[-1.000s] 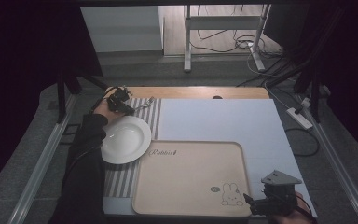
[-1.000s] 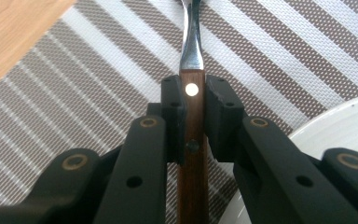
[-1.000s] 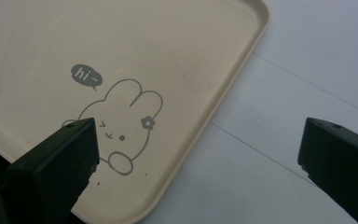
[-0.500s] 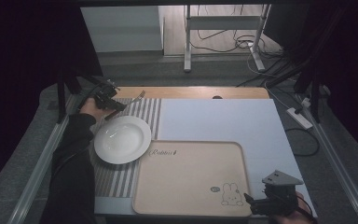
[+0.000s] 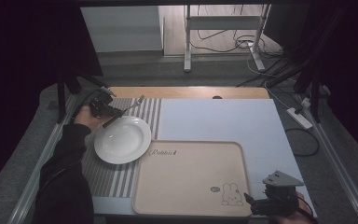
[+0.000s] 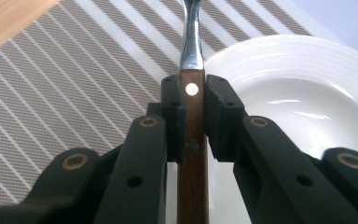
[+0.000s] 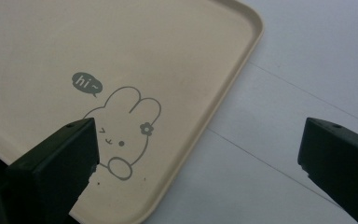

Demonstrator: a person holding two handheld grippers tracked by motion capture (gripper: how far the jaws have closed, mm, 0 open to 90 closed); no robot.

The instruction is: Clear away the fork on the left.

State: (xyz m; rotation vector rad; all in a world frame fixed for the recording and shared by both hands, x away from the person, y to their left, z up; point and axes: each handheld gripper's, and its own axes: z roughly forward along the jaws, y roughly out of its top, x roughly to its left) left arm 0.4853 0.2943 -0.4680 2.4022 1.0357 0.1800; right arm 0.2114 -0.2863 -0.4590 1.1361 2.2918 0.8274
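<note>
Looking forward and down over the whole table [image 5: 214, 116] from above its near edge. Riding close over the striped mat [image 6: 51, 84] and white plate [image 6: 298, 79] by the left edge; hanging close over the tray [image 7: 121, 42] at its near right corner.

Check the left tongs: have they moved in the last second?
Yes. The left tongs, shut on the fork, drew back from the plate's far rim toward the table's left edge, then returned partway.
</note>
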